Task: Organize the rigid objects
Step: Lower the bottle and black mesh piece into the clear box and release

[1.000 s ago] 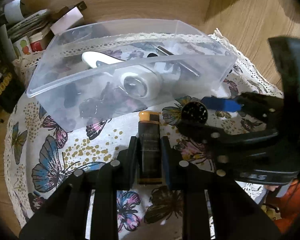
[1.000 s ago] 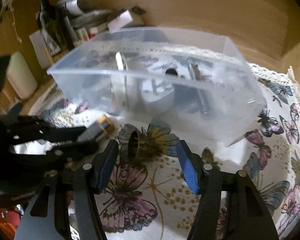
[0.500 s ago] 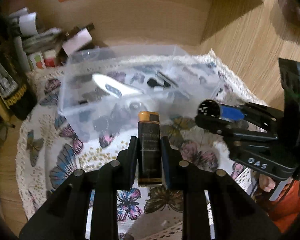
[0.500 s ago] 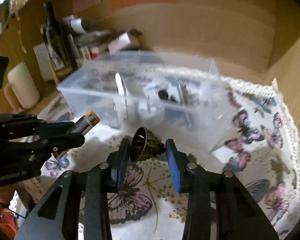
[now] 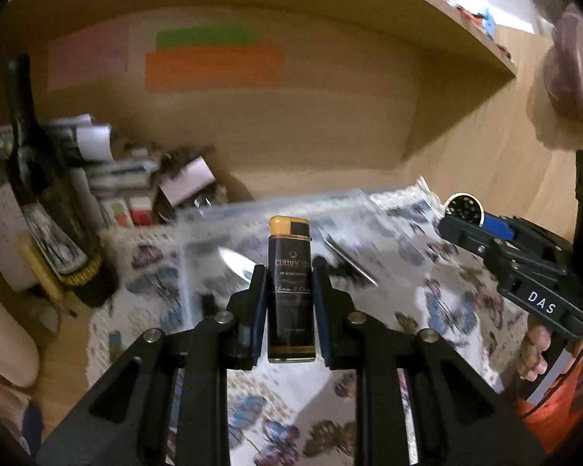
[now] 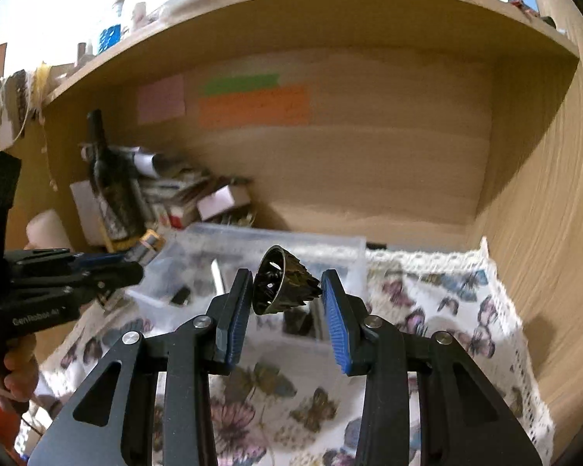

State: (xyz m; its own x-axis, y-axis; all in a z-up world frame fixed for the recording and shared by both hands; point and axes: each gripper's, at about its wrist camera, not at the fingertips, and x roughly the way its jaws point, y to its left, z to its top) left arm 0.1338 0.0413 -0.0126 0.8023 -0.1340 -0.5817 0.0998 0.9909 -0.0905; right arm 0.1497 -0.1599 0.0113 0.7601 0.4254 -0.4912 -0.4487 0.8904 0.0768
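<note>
- The wooden alcove [image 6: 369, 178], with pink, green and orange paper notes stuck to its back wall, encloses everything.
- A white lace-edged cloth printed with butterflies [image 6: 466, 322] covers the surface beneath both tools.
- A clear plastic rectangular bin [image 6: 276, 239] sits on the cloth near the back wall; motion blur softens it in both views. Inside lie a long white object [image 5: 235, 262], a thin metal rod [image 5: 349, 262] and a small dark piece [image 6: 180, 296], too blurred to identify further.
- A dark glass bottle with a patterned label [image 5: 46, 209] stands upright at the left, beside stacked boxes and papers [image 5: 136, 182].
- The left gripper [image 5: 289, 283] pinches a slim black lighter with a gold top and gold lettering [image 5: 290, 283], held lengthwise between the two pads, gold end pointing away, above the cloth in front of the bin.
- The right gripper [image 6: 287, 291] clamps a dark ridged metal cone [image 6: 281, 285] on its side: the left pad bears on the wide open rim, the right blue pad meets the narrow end. It hangs in the air over the bin's near edge; seen from the left wrist, its round perforated mouth [image 5: 463, 210] faces the camera.
- Fingers [image 5: 534, 353] wrap the right tool's handle.
</note>
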